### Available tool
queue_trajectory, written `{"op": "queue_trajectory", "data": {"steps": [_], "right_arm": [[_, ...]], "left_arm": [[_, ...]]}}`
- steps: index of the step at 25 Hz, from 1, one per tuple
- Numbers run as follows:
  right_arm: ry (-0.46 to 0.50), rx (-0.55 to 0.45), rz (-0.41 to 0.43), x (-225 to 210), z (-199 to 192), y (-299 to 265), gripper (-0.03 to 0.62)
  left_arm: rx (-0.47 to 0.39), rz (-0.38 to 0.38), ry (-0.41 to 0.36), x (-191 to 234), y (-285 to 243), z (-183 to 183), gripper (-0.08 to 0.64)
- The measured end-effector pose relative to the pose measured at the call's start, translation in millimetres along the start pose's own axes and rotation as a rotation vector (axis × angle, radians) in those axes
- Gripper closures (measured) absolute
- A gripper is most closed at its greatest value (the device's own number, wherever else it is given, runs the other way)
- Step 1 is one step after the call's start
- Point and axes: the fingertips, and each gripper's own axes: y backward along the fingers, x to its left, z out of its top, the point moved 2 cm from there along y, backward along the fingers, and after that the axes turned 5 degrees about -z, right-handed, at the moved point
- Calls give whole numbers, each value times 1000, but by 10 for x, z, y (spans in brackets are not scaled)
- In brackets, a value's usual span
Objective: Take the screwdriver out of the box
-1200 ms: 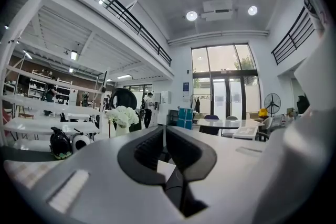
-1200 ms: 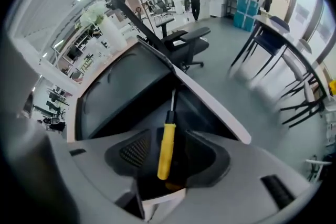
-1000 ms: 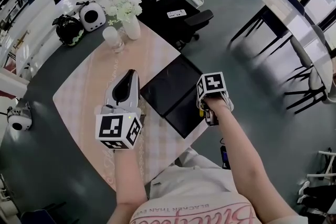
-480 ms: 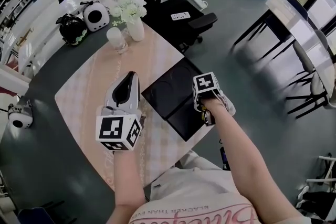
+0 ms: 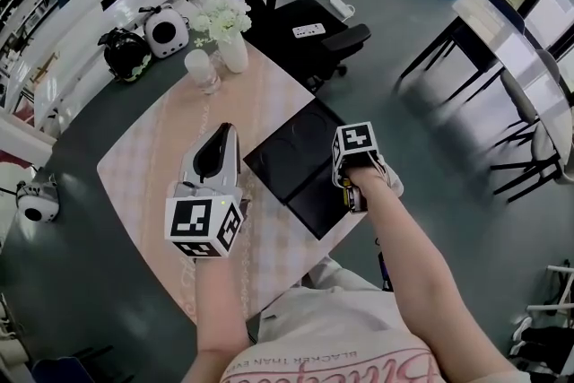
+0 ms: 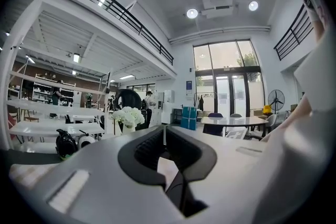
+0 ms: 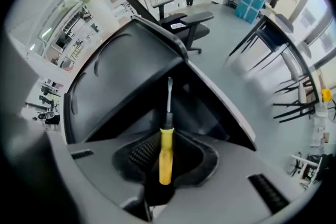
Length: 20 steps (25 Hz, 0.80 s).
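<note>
Left gripper (image 5: 221,134): held level, pointing away from the body. Jaws together, nothing between them. Left forearm (image 5: 218,300) runs straight out from the torso.

Right gripper (image 7: 167,138): pointing straight down, marker cube (image 5: 357,145) uppermost. Jaws have just been closing; the pads now press on a screwdriver (image 7: 166,157) at its yellow handle, with the shaft running out past the tips. Right forearm (image 5: 408,269) reaches forward, bare.

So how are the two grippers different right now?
The right gripper points down into the black box; the left gripper points level above the table. The right gripper's jaws have just been closing, onto the yellow screwdriver; the left gripper's are shut on nothing. Both carry a marker cube.
</note>
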Motion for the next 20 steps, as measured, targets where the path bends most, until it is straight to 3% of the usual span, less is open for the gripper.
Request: {"op": "queue_trajectory", "data": {"steps": [9,20], "right_arm": [[-196,-42,128,-78,-65,183,512],[-316,-132,273,-46,-191,453,512]], "left_arm": [[-14,-18,-8,-102,98,84,549],[-47,-36,-16,-259,277,194,549]]}}
